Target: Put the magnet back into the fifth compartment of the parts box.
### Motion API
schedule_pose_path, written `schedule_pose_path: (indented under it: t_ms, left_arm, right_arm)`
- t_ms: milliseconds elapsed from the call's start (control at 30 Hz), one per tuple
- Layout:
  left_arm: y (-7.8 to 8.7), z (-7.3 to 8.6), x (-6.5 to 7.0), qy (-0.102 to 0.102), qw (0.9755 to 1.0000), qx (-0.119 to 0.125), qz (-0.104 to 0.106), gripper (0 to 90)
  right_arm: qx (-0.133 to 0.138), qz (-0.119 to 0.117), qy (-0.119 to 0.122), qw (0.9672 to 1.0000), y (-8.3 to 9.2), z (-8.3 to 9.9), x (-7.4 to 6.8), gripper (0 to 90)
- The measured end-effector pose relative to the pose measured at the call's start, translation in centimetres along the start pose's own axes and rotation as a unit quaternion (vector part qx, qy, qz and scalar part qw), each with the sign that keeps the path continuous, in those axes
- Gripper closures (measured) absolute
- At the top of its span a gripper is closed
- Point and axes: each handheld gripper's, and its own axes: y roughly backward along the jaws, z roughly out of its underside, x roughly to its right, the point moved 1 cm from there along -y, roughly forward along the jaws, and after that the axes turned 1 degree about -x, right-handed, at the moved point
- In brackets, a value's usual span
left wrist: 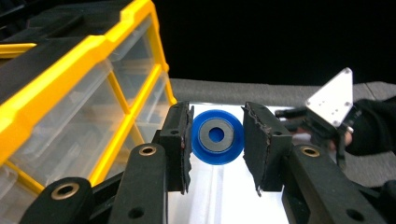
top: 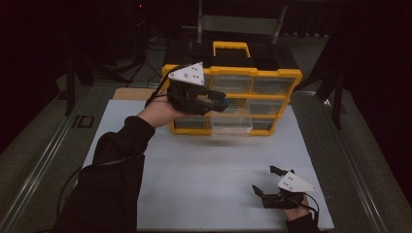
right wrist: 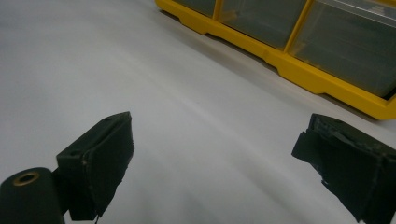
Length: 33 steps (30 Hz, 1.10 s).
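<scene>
Tool, L (top: 221, 102), level w/ blue roller (left wrist: 217, 136) by organizer (top: 272, 77)

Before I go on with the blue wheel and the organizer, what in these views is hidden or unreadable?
- blue wheel: rear face hidden in left gripper view; mostly covered by left gripper in high view.
- pulled-out drawer: contents unreadable, clear plastic blurred in high view.
- yellow organizer: top cut off by right gripper view's edge.

Dim light leaves the room behind black while the white table mat (top: 204, 184) glows softly, the yellow drawer cabinet (top: 233, 99) stays vivid, its pulled-out clear drawer (top: 232, 121) smears with blur, and close black pads (right wrist: 100, 163) look soft-edged.
</scene>
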Motion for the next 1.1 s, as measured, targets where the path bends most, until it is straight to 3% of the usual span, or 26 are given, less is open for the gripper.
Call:
schedule_pose_path:
  t_ms: [167, 300, 567, 900, 1100]
  left_arm:
    - [-0.9, -0.2, -0.8, 0.017, 0.9997, 0.014, -0.005, 61.9]
    - [-1.9, -0.1, -1.0, 0.019, 0.9998, 0.009, -0.004, 61.8]
    - [-4.4, 0.1, -1.2, 0.031, 0.9986, -0.037, -0.025, 61.8]
    - [-6.1, 0.9, -1.9, 0.041, 0.9966, -0.071, -0.005, 61.7]
    - [-6.7, 1.1, -2.5, 0.04, 0.9938, -0.104, -0.001, 61.6]
  right_arm:
    - [0.0, -0.001, -0.002, 1.0, 0.0, 0.0, 0.0, 8.3]
    - [0.001, -0.001, -0.001, 1.0, 0.0, 0.0, 0.0, 8.3]
    - [-0.001, -0.002, -0.001, 1.0, -0.1, 0.1, 0.0, 8.3]
    - [0.001, -0.002, -0.003, 1.0, 0.0, 0.1, 0.1, 8.3]
    - [0.002, -0.003, -0.004, 1.0, 0.0, 0.1, 0.1, 8.3]
